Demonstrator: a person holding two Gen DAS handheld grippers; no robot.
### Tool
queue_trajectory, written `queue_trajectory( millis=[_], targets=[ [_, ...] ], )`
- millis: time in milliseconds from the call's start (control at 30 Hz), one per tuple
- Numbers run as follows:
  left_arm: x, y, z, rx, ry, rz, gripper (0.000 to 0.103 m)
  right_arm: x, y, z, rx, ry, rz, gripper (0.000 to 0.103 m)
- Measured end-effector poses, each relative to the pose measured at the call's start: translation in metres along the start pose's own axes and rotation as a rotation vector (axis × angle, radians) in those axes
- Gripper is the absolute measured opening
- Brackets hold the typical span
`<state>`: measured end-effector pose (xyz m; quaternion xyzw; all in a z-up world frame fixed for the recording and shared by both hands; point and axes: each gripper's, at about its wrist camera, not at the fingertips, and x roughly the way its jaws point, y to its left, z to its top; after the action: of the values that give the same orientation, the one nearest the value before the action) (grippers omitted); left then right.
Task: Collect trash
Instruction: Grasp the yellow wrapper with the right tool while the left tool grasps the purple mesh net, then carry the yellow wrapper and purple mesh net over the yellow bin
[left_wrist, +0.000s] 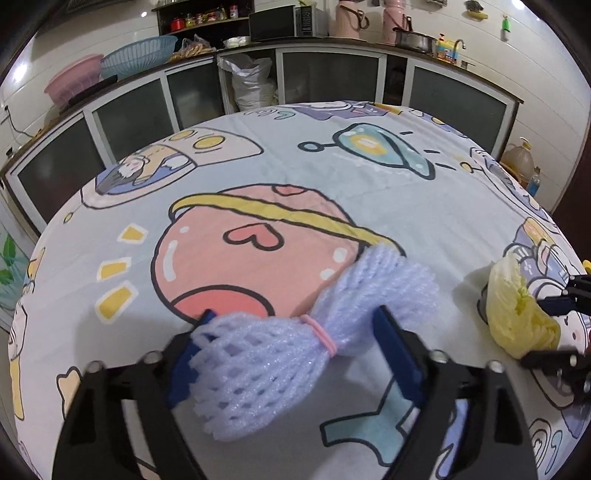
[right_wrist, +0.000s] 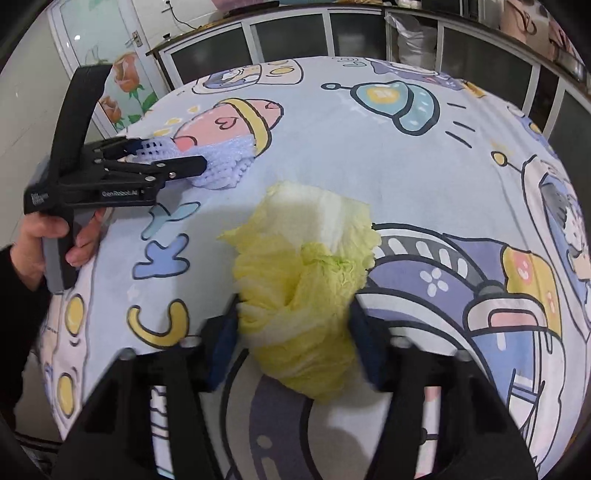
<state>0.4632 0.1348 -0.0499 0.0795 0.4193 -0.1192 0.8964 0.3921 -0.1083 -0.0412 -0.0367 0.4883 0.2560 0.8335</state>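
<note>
A pale lilac foam fruit net (left_wrist: 266, 354), bunched by a pink rubber band, lies on the cartoon-print tablecloth (left_wrist: 332, 166). My left gripper (left_wrist: 295, 314) straddles it. The left pad touches the net, and a gap shows at the right pad, so it is open. In the right wrist view the same net (right_wrist: 225, 162) sits between the left gripper's (right_wrist: 173, 153) fingers. A crumpled yellow-green cabbage leaf (right_wrist: 306, 258) lies on the cloth with my right gripper (right_wrist: 293, 306) shut on its near end, both blue pads against it. The left wrist view shows the leaf (left_wrist: 513, 314) and the right gripper (left_wrist: 543, 332) at the far right.
A person's hand (right_wrist: 55, 236) holds the left gripper's handle at the table's left edge. Behind the table runs a counter over glass-door cabinets (left_wrist: 325, 77), with basins (left_wrist: 77, 81), a microwave (left_wrist: 284, 22) and a pot. A white sack (left_wrist: 251, 81) and an oil jug (left_wrist: 519, 158) stand beyond the table.
</note>
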Motion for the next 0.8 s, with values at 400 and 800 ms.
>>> queue_trajectory(
  millis=[400, 800],
  targets=[
    [-0.046, -0.013, -0.003, -0.001, -0.032, -0.070, 0.017, -0.042, 0.009, -0.007, 0.032, -0.044, 0.111, 0.017],
    [-0.130, -0.031, -0.021, -0.012, -0.118, -0.117, 0.017, -0.123, 0.014, -0.028, 0.045, -0.161, 0.135, 0.017]
  ],
)
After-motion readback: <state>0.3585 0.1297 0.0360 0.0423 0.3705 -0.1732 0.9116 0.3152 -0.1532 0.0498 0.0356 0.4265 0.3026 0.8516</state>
